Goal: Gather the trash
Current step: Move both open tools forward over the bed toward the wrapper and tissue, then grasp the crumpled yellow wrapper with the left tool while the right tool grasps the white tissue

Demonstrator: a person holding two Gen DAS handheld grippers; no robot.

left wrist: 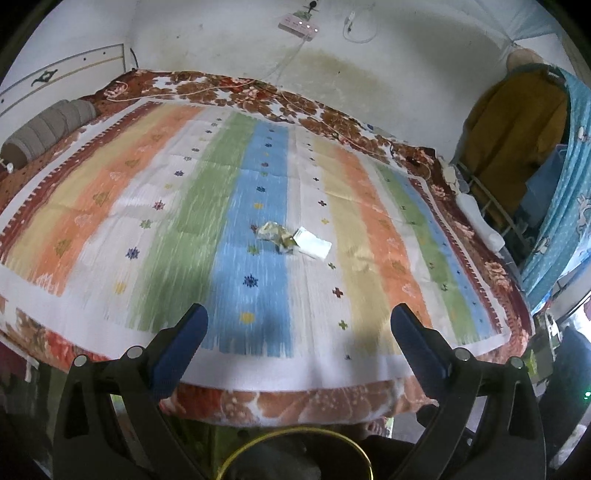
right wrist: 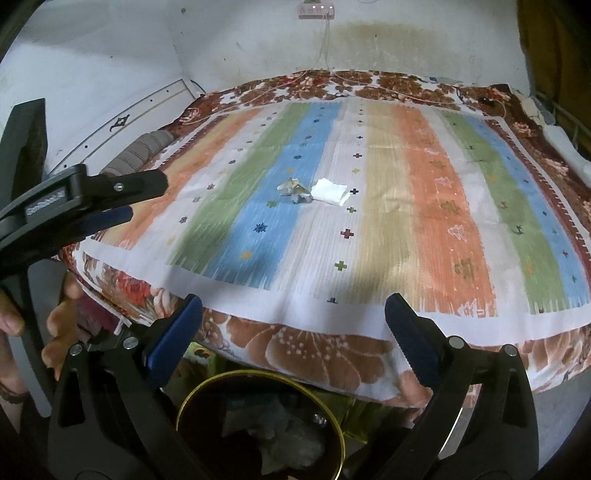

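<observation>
Down at six o'clock, right under both cameras, sits a dark round bin (right wrist: pixel 258 424) with a gold rim, holding a few crumpled scraps; in the left wrist view only an arc of that rim shows. Just above it the left gripper (left wrist: pixel 299 325) stands with its blue-padded fingers (left wrist: pixel 181 343) spread wide apart and nothing between them. The right gripper (right wrist: pixel 293 314) is the same: jaws far open, empty, hovering over the near edge of the bed. From the right wrist view the left gripper also appears side-on at nine o'clock, with the person's left hand (right wrist: pixel 55 321) wrapped around its handle at about eight o'clock.

Beyond the fingers lies a striped bedspread (left wrist: pixel 369 229) in orange, green, blue, cream and white bands with small cross and star motifs, laid over a floral blanket (right wrist: pixel 314 354) in brown and white. Near the middle of the spread, toward twelve o'clock from both grippers and well apart from them, lies the trash: a crumpled foil wrapper (left wrist: pixel 275 236) on the blue and white stripes, and touching its three o'clock side a white folded paper (left wrist: pixel 314 245).

At ten o'clock a grey striped bolster pillow (left wrist: pixel 48 129) rests by the headboard. A pink power strip (left wrist: pixel 299 24) hangs on the stained wall at twelve o'clock.
</observation>
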